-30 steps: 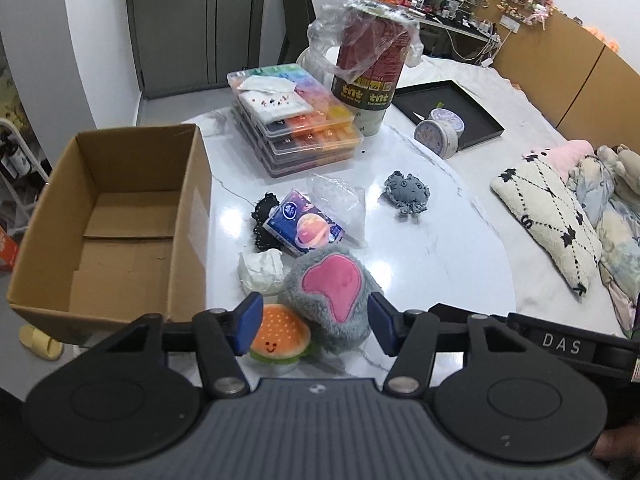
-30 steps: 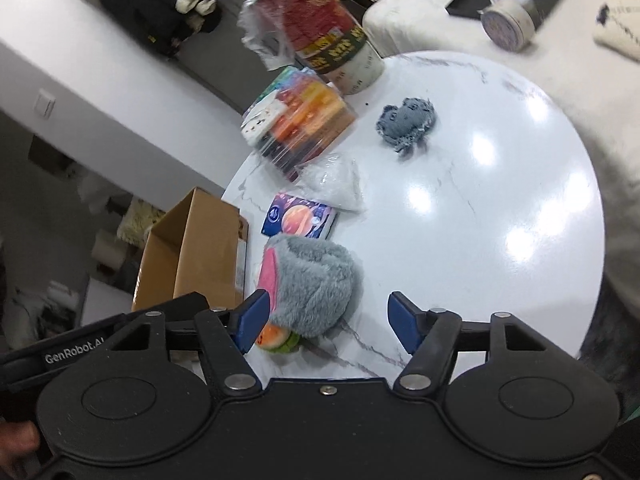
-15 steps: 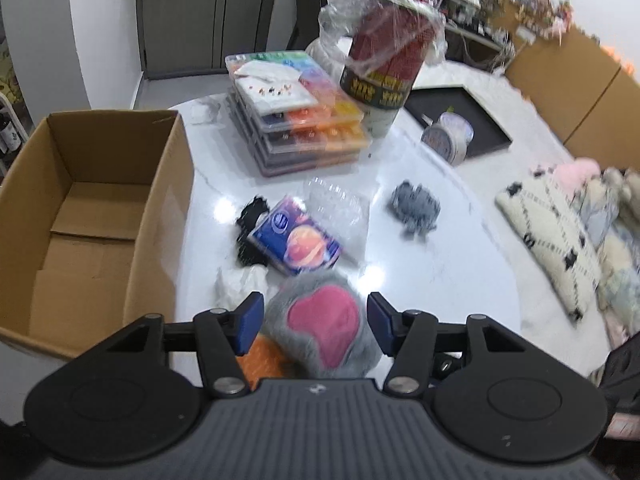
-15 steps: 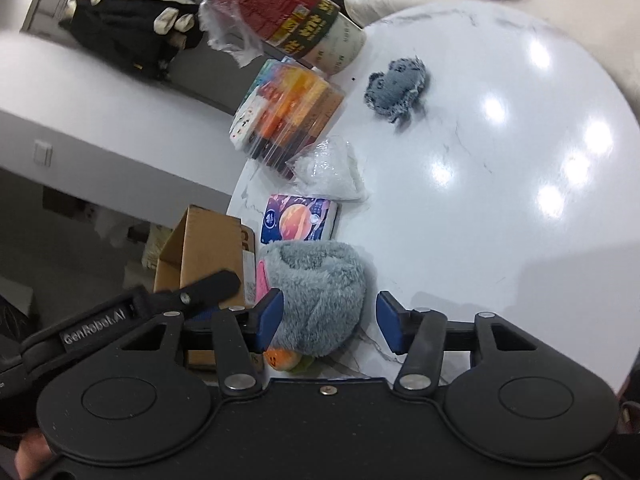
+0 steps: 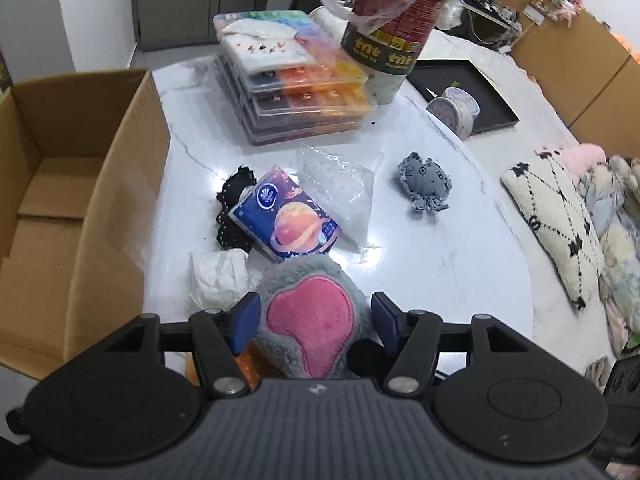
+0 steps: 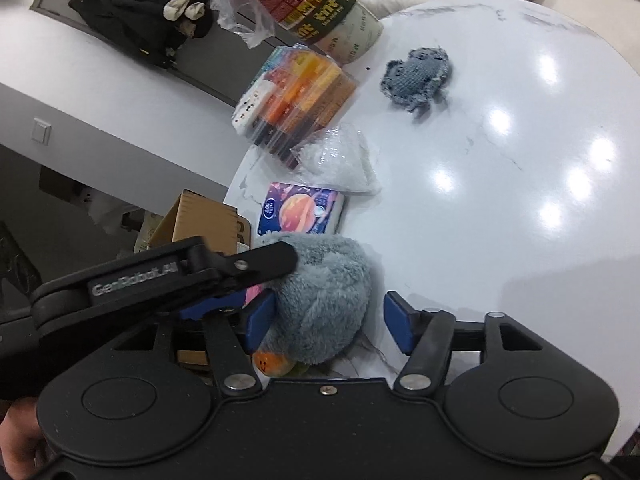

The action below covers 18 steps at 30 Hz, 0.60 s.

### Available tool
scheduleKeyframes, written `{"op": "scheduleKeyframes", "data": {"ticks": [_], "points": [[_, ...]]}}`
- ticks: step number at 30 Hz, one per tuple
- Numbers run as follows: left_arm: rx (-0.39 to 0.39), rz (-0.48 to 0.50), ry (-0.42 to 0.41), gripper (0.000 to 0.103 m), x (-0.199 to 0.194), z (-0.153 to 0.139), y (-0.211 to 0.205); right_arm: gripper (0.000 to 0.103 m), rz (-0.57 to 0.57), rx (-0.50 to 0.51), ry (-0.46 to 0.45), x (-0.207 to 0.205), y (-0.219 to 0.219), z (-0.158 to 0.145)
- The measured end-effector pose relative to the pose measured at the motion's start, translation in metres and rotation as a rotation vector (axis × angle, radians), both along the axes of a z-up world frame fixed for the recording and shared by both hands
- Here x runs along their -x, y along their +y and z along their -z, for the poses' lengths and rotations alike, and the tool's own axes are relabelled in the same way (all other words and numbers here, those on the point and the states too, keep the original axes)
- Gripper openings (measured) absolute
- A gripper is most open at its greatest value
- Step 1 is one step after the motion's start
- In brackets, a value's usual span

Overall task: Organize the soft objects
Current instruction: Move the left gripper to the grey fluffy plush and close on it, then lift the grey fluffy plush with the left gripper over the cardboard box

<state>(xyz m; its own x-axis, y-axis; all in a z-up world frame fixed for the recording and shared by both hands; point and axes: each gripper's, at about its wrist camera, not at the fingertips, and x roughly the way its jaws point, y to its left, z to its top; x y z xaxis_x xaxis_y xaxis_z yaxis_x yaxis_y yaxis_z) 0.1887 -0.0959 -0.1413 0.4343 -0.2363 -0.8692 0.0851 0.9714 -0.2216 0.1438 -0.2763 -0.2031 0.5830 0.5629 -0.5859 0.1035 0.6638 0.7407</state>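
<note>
A: How far is the sorting?

B: Just at the start, I think. The box [image 5: 76, 184] beside the tabletop [image 5: 460, 248] is empty.

A: And the jaws?

B: Both have just been opening. The left gripper [image 5: 314, 318] and the right gripper [image 6: 328, 322] stand open around the grey plush [image 5: 316, 316] with its pink patch, at the near edge. I cannot tell if the pads touch it.

A: What is left?

B: The plush, an orange toy [image 6: 272, 362] under it, tissues [image 5: 286, 224], and farther away a small grey toy [image 5: 426, 182].

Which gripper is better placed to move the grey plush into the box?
Probably the left gripper: the grey plush sits centred between its open jaws, and the box is on its side. The right gripper straddles it off-centre.
</note>
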Motion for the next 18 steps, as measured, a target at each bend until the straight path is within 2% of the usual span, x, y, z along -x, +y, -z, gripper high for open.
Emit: {"op": "scheduleKeyframes", "data": {"ticks": [2,5,6,10,18], "points": [[-0.009,0.001,0.0,0.061,-0.001,0.001,-0.001,0.068,-0.003,0.007,-0.011,-0.001,0.003,0.001],[-0.004,-0.014,0.018,0.061,-0.002,0.004,0.001,0.067,-0.017,-0.002,-0.022,-0.002,0.006,0.002],[0.0,-0.021,0.024,0.06,-0.002,0.005,0.002,0.066,-0.023,-0.002,-0.024,-0.003,0.008,0.003],[0.022,-0.042,0.034,0.054,0.0,0.003,0.008,0.047,-0.052,-0.025,-0.054,-0.001,0.01,-0.002],[0.058,-0.044,0.017,0.049,0.012,-0.012,0.014,0.047,-0.072,-0.006,-0.099,0.01,0.011,-0.015]]}}
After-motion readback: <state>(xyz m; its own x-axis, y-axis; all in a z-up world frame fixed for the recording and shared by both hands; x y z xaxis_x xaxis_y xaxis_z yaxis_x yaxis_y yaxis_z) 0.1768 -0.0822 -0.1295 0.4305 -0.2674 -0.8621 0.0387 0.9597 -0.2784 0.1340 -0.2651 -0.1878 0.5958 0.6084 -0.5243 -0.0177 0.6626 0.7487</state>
